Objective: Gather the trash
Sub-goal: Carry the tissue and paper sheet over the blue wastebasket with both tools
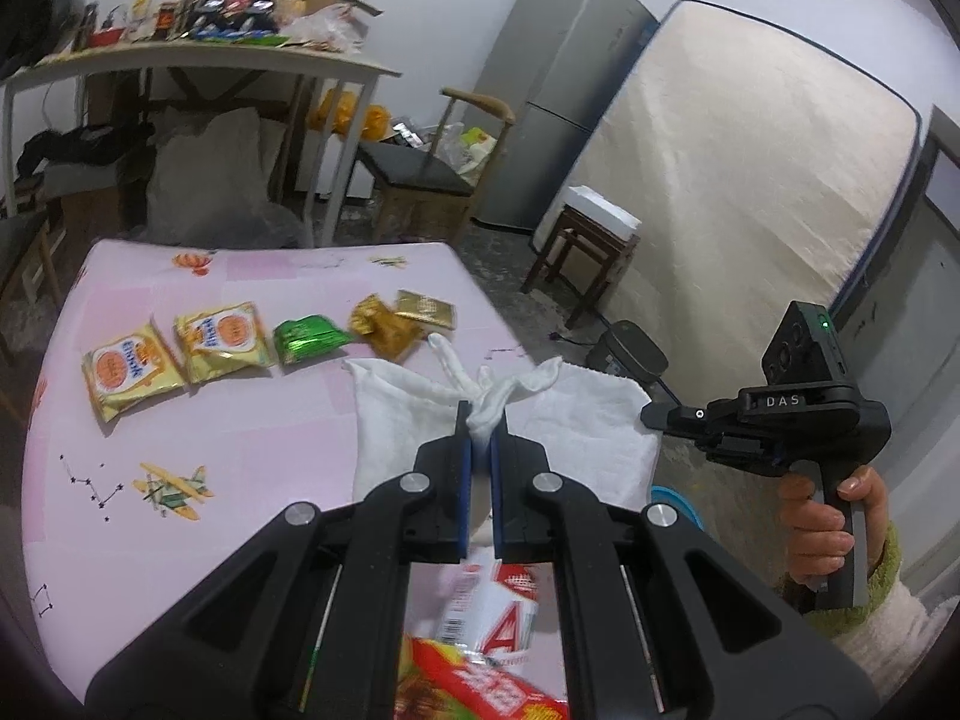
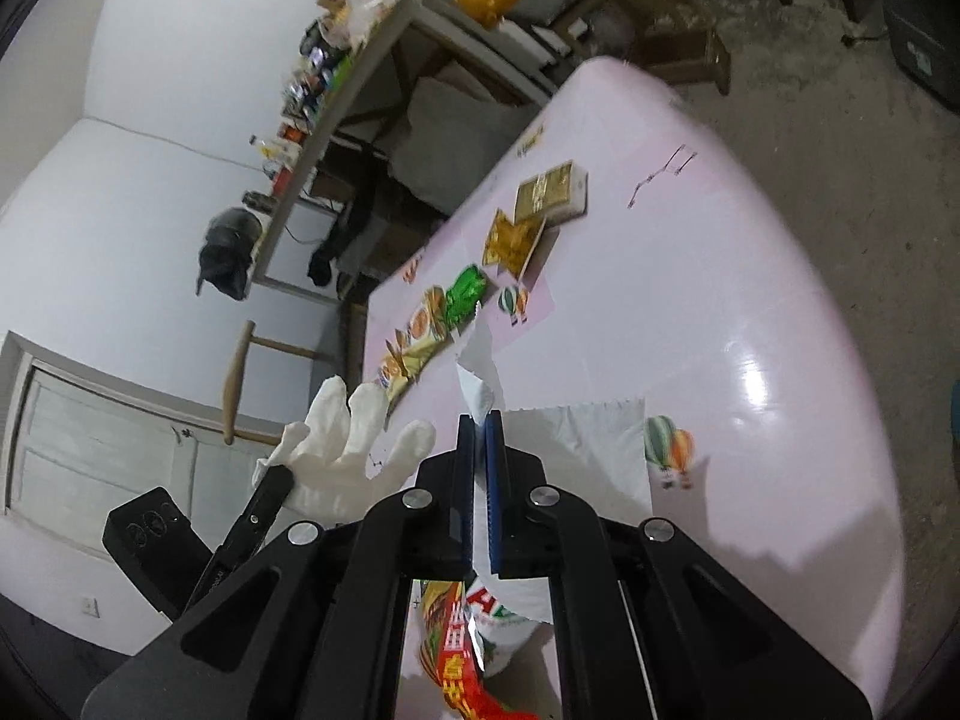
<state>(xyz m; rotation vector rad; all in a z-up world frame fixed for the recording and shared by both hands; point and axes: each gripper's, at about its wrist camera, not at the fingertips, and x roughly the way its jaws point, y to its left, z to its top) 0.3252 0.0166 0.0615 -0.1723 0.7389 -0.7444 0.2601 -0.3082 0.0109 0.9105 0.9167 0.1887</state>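
A home: fridge, mattress, cluttered table.

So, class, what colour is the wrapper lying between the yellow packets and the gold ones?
Shiny green, clearest in the left wrist view.

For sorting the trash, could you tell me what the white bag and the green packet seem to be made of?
White bag: probably thin, matte plastic film; its handles bunch softly and the sheet drapes.
Green packet: likely metallised foil, glossy with crinkled, bright highlights.
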